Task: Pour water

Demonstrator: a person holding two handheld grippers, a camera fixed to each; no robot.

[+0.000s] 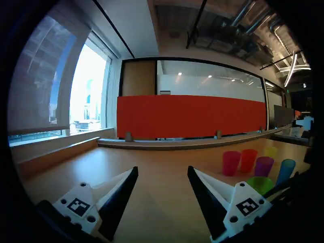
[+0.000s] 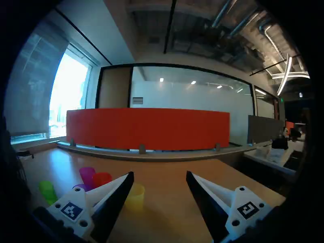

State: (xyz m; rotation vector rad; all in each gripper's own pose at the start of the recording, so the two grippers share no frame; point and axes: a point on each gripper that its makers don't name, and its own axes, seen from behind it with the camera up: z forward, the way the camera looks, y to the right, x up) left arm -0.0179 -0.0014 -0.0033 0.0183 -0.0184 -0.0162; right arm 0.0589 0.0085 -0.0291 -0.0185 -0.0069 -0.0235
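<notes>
Your cups are see-through coloured plastic, bunched on the wooden table off to the right of your left gripper, outside its jaws. Both grippers are spread wide and gripping nothing. From your right gripper, the yellow cup peeks out beside the left finger, farther out. The only print is the square black-and-white markers.

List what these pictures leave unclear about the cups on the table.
1. Left gripper view: whether the orange cup holds water; seen side-on, inside hidden.
2. Left gripper view: the green cup's base, behind the left claw.
3. Right gripper view: most of the purple cup, behind the right claw.
</notes>
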